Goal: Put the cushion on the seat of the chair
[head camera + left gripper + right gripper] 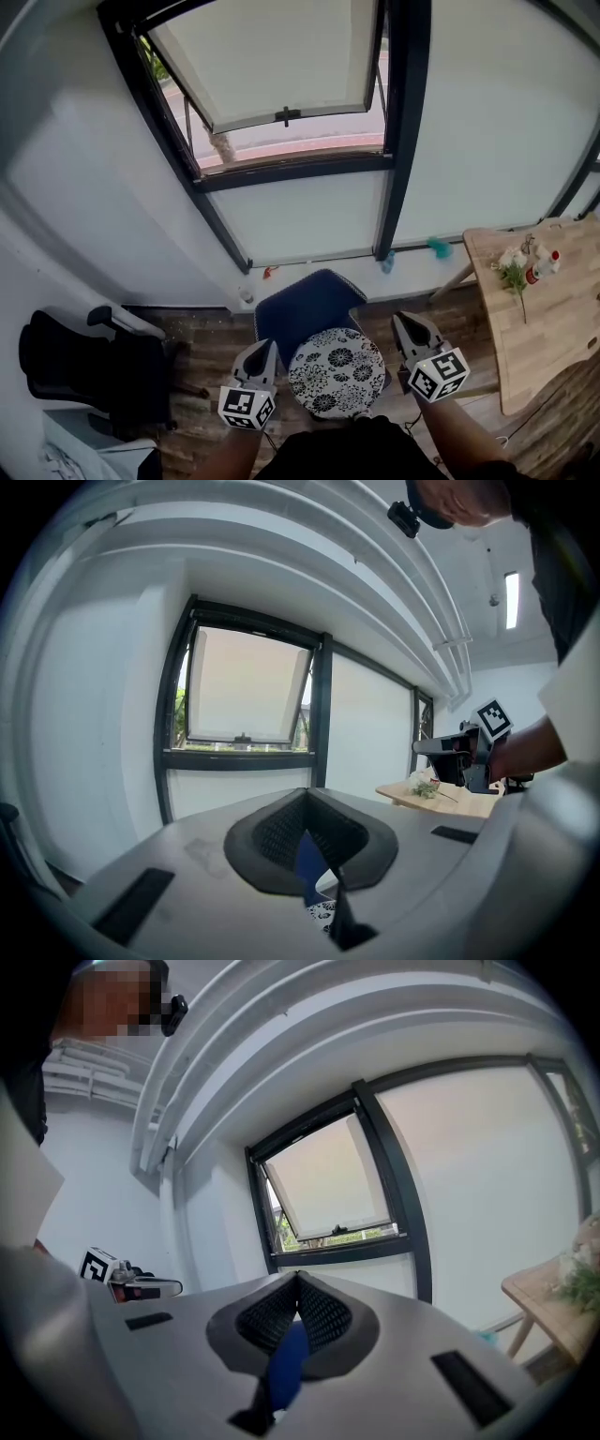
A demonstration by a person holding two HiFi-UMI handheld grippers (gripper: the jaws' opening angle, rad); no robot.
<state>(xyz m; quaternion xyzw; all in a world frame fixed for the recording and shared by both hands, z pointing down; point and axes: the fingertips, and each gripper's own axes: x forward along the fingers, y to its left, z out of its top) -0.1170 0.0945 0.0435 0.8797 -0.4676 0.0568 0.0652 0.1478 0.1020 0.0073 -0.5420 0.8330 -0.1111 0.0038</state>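
Head view shows the whole round black-and-white floral cushion (336, 370) lying on the seat of the blue upholstered chair (305, 307), between your left gripper (266, 347) and right gripper (405, 321). Each gripper view shows its jaws pressed together, pinching nothing. Light wooden table (548, 328) stands right, black office chair (75, 370) left.

left gripper (266, 348) and right gripper (401, 322), jaws together, near level
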